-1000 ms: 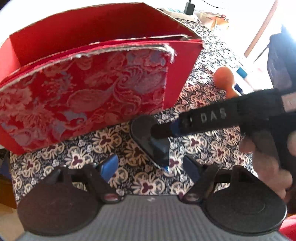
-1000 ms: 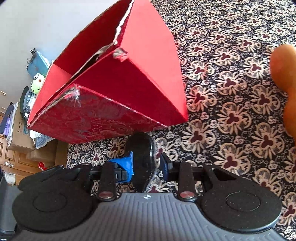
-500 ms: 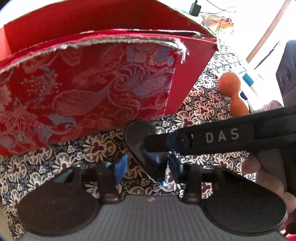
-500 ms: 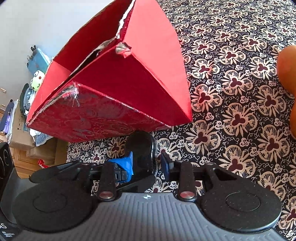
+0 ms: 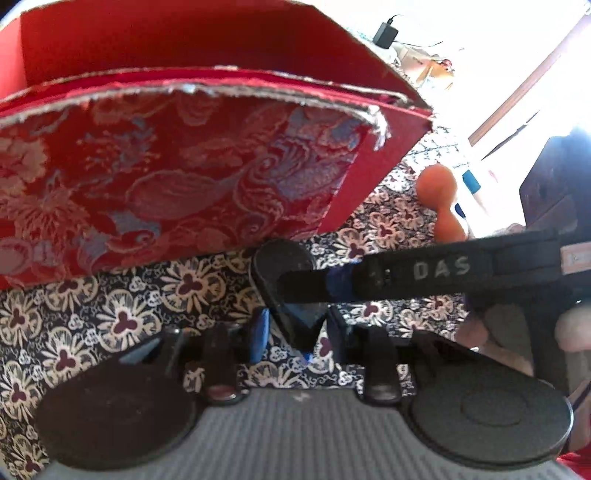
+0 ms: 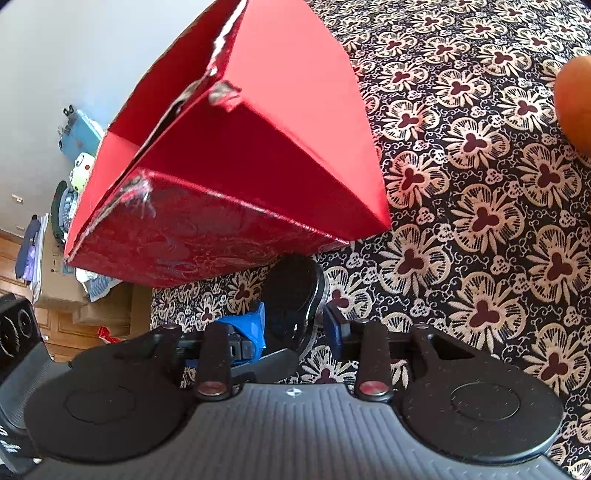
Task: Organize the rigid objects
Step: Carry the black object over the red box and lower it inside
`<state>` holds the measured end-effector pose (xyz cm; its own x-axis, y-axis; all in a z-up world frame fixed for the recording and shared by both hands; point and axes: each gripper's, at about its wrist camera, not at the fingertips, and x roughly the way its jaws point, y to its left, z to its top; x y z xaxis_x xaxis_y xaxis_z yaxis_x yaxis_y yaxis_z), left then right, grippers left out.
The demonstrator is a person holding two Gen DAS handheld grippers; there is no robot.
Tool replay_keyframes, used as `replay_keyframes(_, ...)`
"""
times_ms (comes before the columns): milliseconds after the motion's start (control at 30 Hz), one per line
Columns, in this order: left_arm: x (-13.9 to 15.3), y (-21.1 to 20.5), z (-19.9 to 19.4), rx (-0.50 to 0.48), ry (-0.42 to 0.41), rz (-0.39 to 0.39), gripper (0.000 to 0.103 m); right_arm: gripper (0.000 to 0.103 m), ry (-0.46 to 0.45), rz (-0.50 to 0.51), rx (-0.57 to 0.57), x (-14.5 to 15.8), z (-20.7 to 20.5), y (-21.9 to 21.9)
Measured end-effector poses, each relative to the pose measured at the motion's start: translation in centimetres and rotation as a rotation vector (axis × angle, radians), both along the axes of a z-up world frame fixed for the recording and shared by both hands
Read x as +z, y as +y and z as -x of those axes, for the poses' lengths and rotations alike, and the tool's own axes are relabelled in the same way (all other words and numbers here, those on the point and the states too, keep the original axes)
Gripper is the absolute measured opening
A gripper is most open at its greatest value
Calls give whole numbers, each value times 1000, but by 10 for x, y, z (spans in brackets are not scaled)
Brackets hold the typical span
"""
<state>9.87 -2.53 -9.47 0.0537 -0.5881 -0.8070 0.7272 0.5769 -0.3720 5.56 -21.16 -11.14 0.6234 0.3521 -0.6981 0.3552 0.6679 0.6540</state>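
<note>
Between both tongs: black teardrop-shaped object, glossy, standing on edge on the patterned cloth.
Left tongs: just been closing, blue pads now against the lower pointed end of the black object, pinching it.
Right tongs: reaching in from the right in the left wrist view, arm lettered "DAS", pinching the same black object higher up, one blue pad on either face.
Hand: partly seen behind the right tongs' handle, fingers curled around it.
Surface: covered by a dark cloth with cream and maroon flowers.
Red box: just beyond the black object, open-topped, brocade front panel with frayed edges, plain red side walls; lower edge very near the object, contact unclear.
Orange object: two-lobed, on the cloth, well apart from the tongs and right of the box.
Farther back: black charger with cord at the cloth's far edge.
</note>
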Motion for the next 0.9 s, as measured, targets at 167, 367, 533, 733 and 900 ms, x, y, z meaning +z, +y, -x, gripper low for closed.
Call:
replay_keyframes(167,12,8,5,-25,-19,9,27,14,-39,8,7,10,11,4)
replay_keyframes(367,43,16,19,-86,-81,51,27,13,-100,50,-11,41,36,4)
replay_keyframes(533,77,16,29,-138,-154,112,27,13,-162,104,-39,76,51,-3)
replay_keyframes(733,124,14,31,-168,-252,211,27,13,-271,174,-60,120,53,-13)
replay_keyframes(900,156,10,10,-149,-340,243,27,13,-351,224,-31,145,18,-21)
